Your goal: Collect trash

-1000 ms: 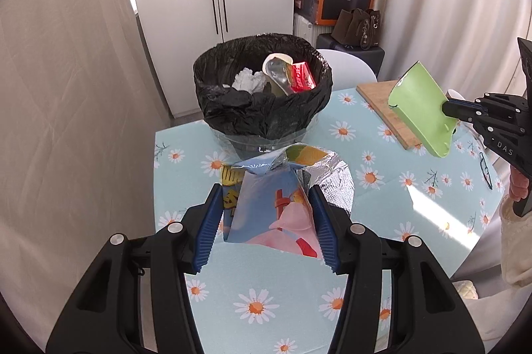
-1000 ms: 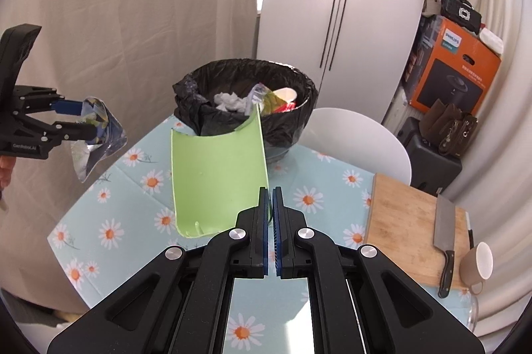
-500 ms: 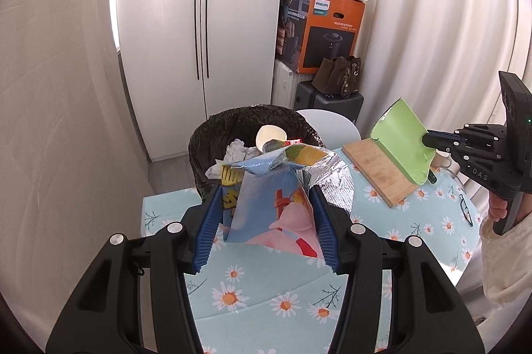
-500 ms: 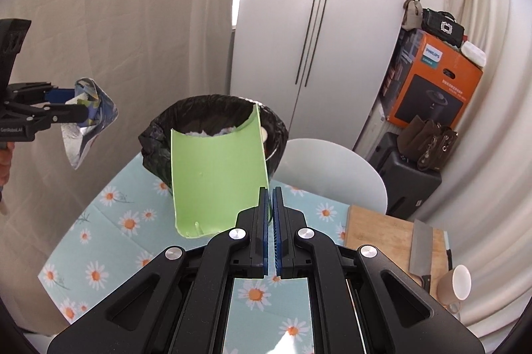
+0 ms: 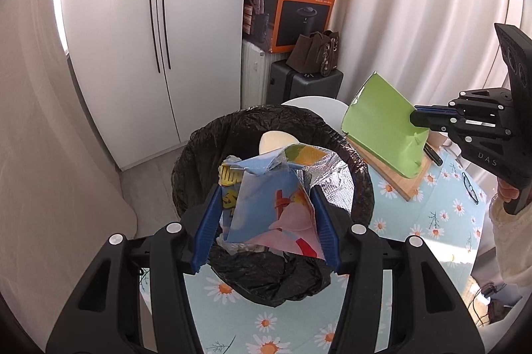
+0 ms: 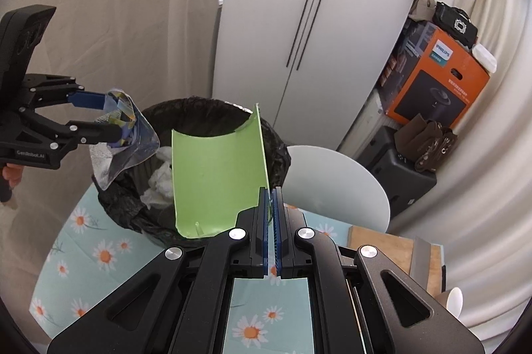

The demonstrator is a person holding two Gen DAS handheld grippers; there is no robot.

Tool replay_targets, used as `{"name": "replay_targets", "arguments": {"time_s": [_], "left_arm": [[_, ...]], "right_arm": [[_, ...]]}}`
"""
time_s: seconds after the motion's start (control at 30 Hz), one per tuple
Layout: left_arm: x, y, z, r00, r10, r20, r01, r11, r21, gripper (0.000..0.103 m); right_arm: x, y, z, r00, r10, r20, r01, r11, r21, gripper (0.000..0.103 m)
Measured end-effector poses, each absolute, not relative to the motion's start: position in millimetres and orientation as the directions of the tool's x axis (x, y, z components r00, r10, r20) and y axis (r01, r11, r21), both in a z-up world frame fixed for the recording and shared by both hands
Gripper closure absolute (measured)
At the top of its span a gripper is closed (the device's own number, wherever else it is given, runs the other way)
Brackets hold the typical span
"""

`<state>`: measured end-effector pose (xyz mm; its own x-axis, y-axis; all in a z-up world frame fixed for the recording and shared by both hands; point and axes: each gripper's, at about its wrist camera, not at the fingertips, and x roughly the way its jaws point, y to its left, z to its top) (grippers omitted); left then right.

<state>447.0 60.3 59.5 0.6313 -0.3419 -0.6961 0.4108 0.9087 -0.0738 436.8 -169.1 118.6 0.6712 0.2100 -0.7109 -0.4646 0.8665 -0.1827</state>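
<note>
Since the earlier frame, both tongs have advanced on the bin, which has gone from lying ahead to lying directly beneath the left pair.

- Left tongs (image 5: 266,221): jaws part-open, clamped on either side of a crumpled snack wrapper (image 5: 269,204), blue and pink print, foil lining exposed. Wrapper hangs over the open mouth of the bin.
- Right tongs (image 6: 273,214): jaws nearly closed, pinching the edge of a curved green plastic piece (image 6: 216,177). Piece stands upright ahead of these tongs, its top edge level with the bin's near rim.
- Bin (image 5: 212,141): black liner, on the daisy-print desk (image 5: 442,214); holds white tissue (image 6: 161,181) and other scraps.
- Cutting board (image 5: 395,177): on the desk, below the right tongs.
</note>
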Motion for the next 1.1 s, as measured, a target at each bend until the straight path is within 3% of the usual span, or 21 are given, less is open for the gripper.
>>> {"name": "replay_targets", "arguments": {"time_s": [0.23,0.27,0.3,0.33,0.4,0.43,0.67,1.1], "left_arm": [[490.7,60.2,26.0,0.593,-0.368,-0.716,0.446,0.891,-0.089,0.045],[494.1,60.9,23.9,0.610,-0.357,-0.707,0.437,0.896,-0.076,0.033],[495.6,61.7,22.8,0.641,-0.342,-0.687,0.423,0.905,-0.056,0.014],[495.3,63.3,22.7,0.673,-0.331,-0.662,0.406,0.913,-0.043,0.007],[493.5,67.9,22.5,0.702,-0.335,-0.629,0.395,0.917,-0.048,0.006],[491.8,69.0,21.2,0.712,-0.328,-0.620,0.388,0.921,-0.042,0.006],[468.5,70.1,13.9,0.729,-0.252,-0.637,0.327,0.945,0.001,0.006],[367.2,40.2,51.3,0.811,-0.039,-0.583,0.059,0.998,0.014,0.006]], "right_arm": [[478.7,-143.5,94.7,0.648,0.182,-0.740,-0.459,0.868,-0.189,0.100],[482.9,-140.7,91.4,0.646,0.182,-0.741,-0.461,0.867,-0.190,0.099],[485.9,-139.6,88.8,0.652,0.182,-0.736,-0.458,0.868,-0.192,0.095],[487.9,-139.3,87.3,0.666,0.176,-0.725,-0.447,0.873,-0.198,0.087],[489.4,-143.7,86.4,0.704,0.158,-0.692,-0.399,0.895,-0.202,0.018],[488.4,-147.8,86.9,0.724,0.157,-0.671,-0.376,0.906,-0.195,0.015],[484.3,-164.8,83.2,0.741,0.187,-0.645,-0.372,0.914,-0.162,0.016],[427.2,-200.5,89.8,0.675,0.388,-0.627,-0.551,0.831,-0.079,0.015]]}}
